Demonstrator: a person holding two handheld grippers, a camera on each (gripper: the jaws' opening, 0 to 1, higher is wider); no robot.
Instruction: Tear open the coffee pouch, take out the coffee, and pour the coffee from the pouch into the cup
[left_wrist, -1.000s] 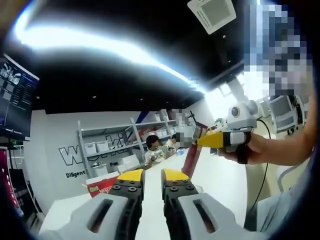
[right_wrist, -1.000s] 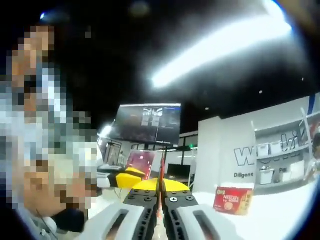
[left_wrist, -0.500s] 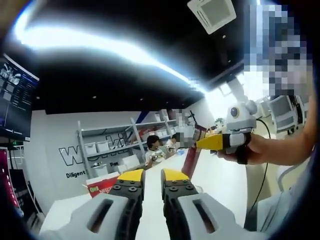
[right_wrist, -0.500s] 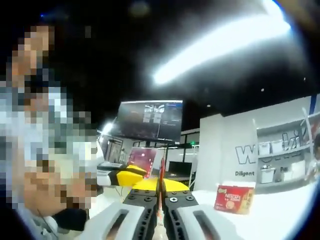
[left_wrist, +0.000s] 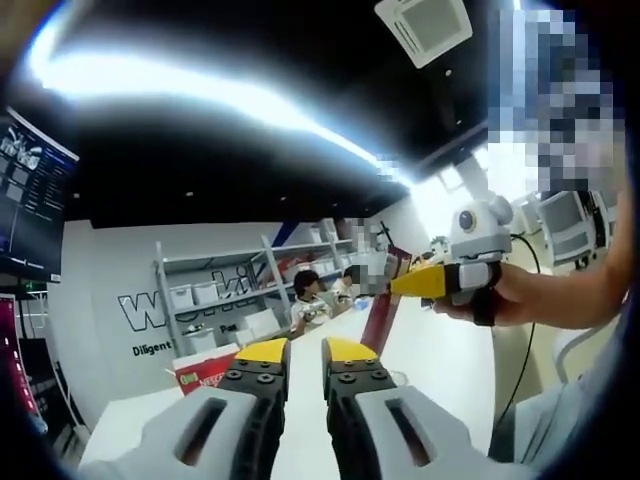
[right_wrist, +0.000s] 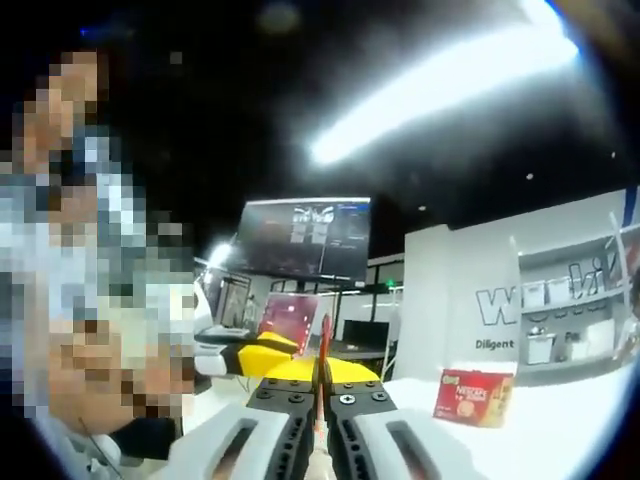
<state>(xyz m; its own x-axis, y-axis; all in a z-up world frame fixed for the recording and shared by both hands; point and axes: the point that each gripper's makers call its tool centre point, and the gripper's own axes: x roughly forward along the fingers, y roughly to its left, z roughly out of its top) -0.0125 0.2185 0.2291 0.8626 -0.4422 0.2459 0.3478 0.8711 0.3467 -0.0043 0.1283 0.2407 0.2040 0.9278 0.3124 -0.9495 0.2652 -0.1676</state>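
Jaws of the left gripper (left_wrist: 297, 352) stand slightly apart with nothing between their yellow tips in the left gripper view, rising from six o'clock. At three o'clock the right gripper (left_wrist: 405, 284), held in a hand (left_wrist: 520, 298), pinches the slim red coffee pouch (left_wrist: 381, 322), which hangs down edge-on toward the white desk (left_wrist: 440, 355). A red box (left_wrist: 205, 366) sits on the desk at about eight o'clock, just left of the left gripper's jaws, and shelves (left_wrist: 235, 290) line the far wall. In the right gripper view, the right gripper's jaws are closed on the pouch, whose thin red edge (right_wrist: 323, 345) stands upright from between the yellow tips at six o'clock. The left gripper's yellow tip shows at about eight o'clock (right_wrist: 258, 355), just beside the pouch but apart from it. The red box (right_wrist: 474, 397) lies at four o'clock. No cup can be made out. To tear well, I judge the left jaws should come across and bite the pouch's free top corner close beside the right grip, then pull sideways and away while the right keeps firm, holding the pouch upright so no powder spills.
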